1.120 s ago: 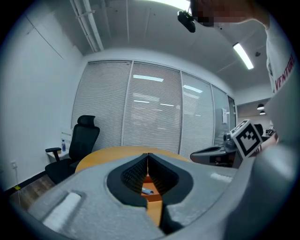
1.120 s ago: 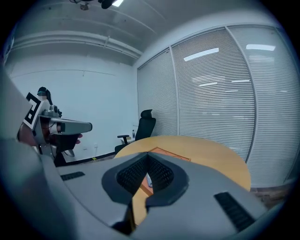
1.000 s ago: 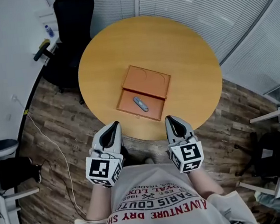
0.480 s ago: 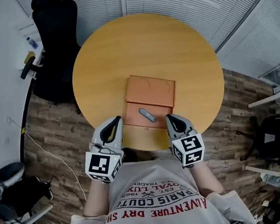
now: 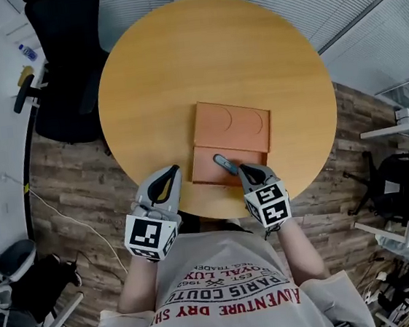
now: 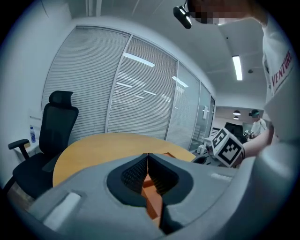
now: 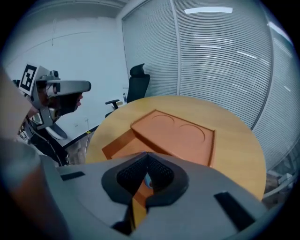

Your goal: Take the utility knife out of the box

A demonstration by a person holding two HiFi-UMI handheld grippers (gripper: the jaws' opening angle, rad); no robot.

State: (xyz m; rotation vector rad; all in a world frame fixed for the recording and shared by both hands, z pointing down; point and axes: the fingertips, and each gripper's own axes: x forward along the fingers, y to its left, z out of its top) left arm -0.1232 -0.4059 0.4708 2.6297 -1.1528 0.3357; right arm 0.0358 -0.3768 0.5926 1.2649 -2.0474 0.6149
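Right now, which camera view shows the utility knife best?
The head view: the utility knife lies in plain sight from above in the open box. The right gripper view gives only a bluish sliver of it behind the shut right tool. The left gripper view shows box orange, no knife.

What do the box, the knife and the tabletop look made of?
Box: matte orange-brown, probably cardboard or leatherette; dull flat faces, two pressed arcs on the lid.
Utility knife: grey, plastic or metal; too small to tell.
Table: light wood-look top, likely laminate or veneer; even colour, soft sheen.
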